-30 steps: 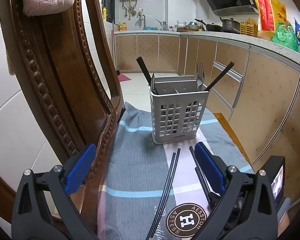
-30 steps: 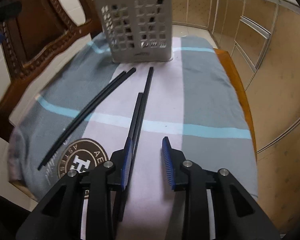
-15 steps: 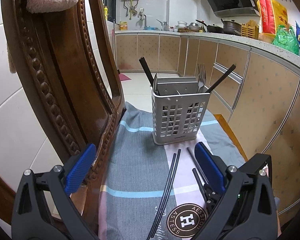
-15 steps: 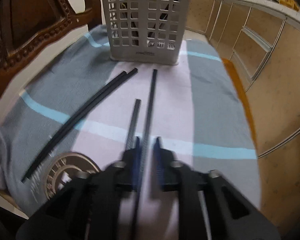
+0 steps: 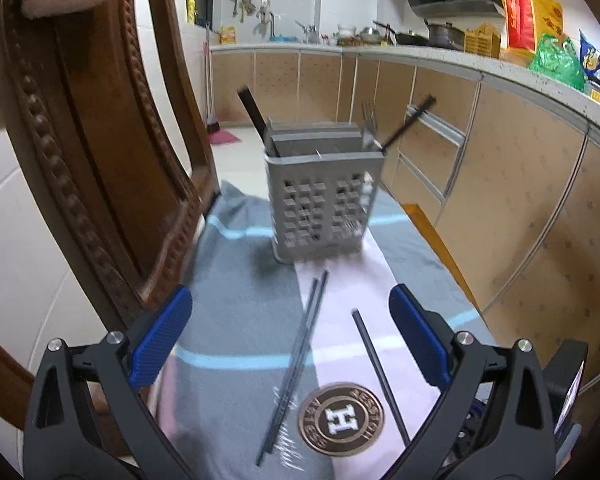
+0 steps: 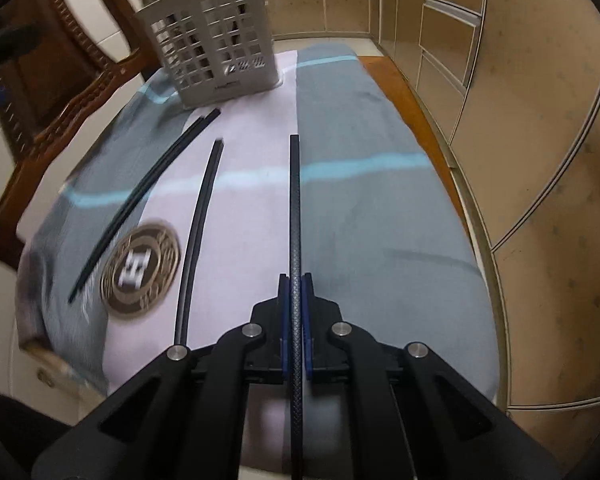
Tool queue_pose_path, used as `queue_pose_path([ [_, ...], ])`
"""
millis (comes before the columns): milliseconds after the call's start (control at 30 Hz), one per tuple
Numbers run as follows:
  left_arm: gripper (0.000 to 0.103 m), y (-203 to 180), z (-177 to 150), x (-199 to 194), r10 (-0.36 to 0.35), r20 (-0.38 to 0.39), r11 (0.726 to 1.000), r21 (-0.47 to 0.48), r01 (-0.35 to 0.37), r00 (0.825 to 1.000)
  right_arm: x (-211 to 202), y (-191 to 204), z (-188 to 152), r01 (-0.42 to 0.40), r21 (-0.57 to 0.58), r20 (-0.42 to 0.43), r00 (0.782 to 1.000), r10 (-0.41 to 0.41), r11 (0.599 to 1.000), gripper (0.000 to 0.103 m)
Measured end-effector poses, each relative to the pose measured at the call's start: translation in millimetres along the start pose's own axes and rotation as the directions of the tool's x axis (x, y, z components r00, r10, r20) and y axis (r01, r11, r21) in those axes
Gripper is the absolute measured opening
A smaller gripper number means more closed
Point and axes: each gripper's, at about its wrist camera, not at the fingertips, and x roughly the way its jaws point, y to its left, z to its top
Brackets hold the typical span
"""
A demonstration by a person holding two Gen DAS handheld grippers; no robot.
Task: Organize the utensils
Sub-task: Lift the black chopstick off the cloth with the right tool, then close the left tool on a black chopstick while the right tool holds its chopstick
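My right gripper (image 6: 295, 280) is shut on a black chopstick (image 6: 294, 200), which sticks out forward above the cloth. One loose chopstick (image 6: 200, 224) lies to its left, and a pair of chopsticks (image 6: 148, 196) lies further left. The grey utensil caddy (image 6: 216, 44) stands at the far end of the cloth. In the left wrist view my left gripper (image 5: 290, 336) is open and holds nothing, hovering over the chopstick pair (image 5: 300, 364) and the single chopstick (image 5: 376, 368). The caddy (image 5: 320, 200) there holds a fork (image 5: 369, 120) and black utensils.
A grey, pink and blue cloth (image 6: 380, 200) with a round brown logo (image 6: 140, 264) covers the small table. A carved wooden chair back (image 5: 84, 140) stands close on the left. Kitchen cabinets (image 5: 520, 200) run along the right side.
The right gripper closed on one chopstick of the near pair and carried it to the right, away from its mate. The left gripper shifted a little, still open.
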Motion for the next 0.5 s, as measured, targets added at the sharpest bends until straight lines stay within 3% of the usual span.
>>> queue_pose_path([
  [167, 0.098, -12.9, -15.5, 9.9, -0.021, -0.081, 1.000, -0.024, 0.020, 0.996, -10.9, -9.4, 8.9, -0.044, 0.029, 0.026, 0.999, 0.043, 0.999, 0.016],
  [200, 0.098, -16.4, -19.6, 14.5, -0.034, -0.115, 0.999, -0.036, 0.030, 0.993, -12.2, -11.2, 9.9, -0.050, 0.034, 0.032, 0.998, 0.049, 0.998, 0.023],
  [233, 0.098, -18.5, -22.7, 17.7, -0.046, -0.135, 0.998, -0.045, 0.040, 0.990, -15.7, -14.0, 12.6, -0.065, 0.047, 0.042, 0.997, 0.063, 0.997, 0.038],
  [300, 0.098, -22.7, -28.6, 22.9, -0.051, -0.163, 0.998, -0.053, 0.043, 0.985, -20.4, -18.1, 18.6, -0.081, 0.070, 0.069, 0.995, 0.076, 0.994, 0.049],
  [500, 0.098, -30.8, -38.5, 27.7, -0.049, -0.194, 0.998, -0.051, 0.040, 0.980, -34.4, -20.3, 27.0, -0.060, 0.033, 0.117, 0.992, 0.056, 0.998, 0.049],
])
